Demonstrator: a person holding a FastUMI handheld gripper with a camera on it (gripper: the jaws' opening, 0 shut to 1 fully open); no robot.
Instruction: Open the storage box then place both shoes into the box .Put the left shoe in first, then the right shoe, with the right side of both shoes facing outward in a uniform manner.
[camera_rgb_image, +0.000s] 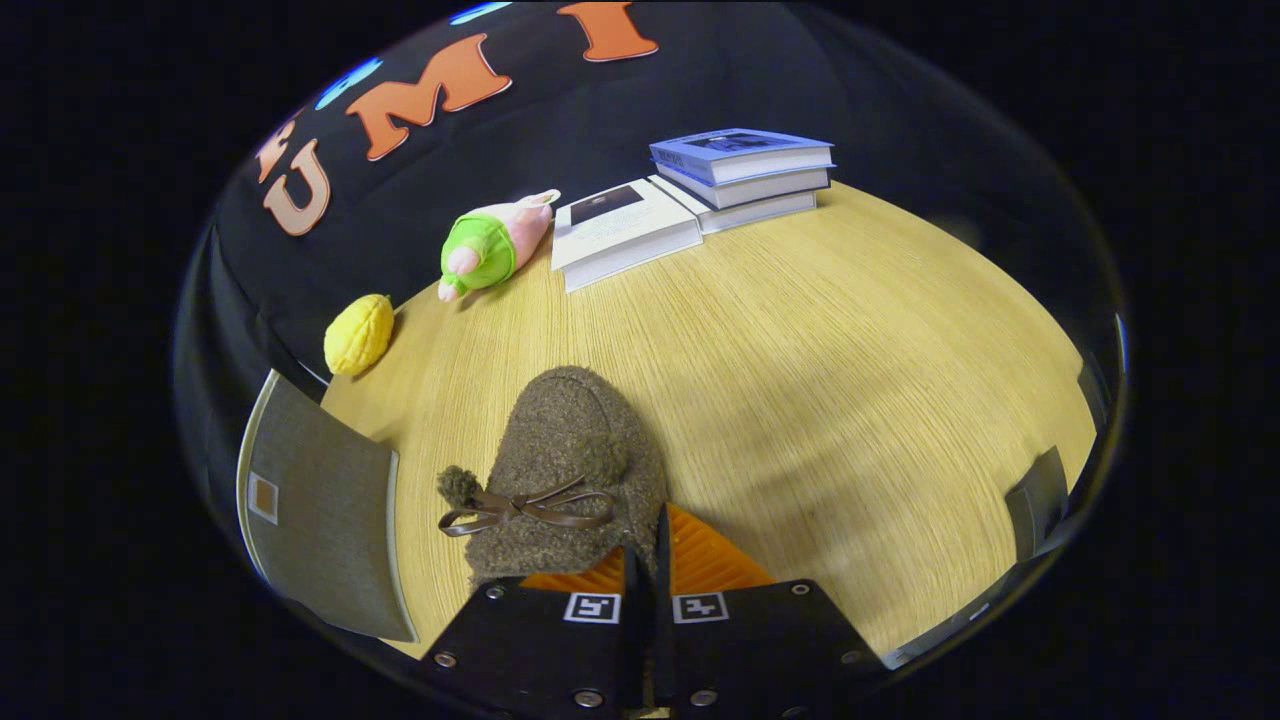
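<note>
A fuzzy brown shoe (570, 470) with a thin bow and pompoms is pinched at its rear rim by the gripper (645, 555), whose fingers are clenched close together on the fabric, low in the centre of the frame. The shoe sits over a pale wooden table (850, 400). At lower left stands the grey storage box (320, 520). Further back, at upper left, lie a yellow plush toy (358, 334) and a green-and-pink plush toy (492, 245); stacked books (700, 190) rest at top centre.
</note>
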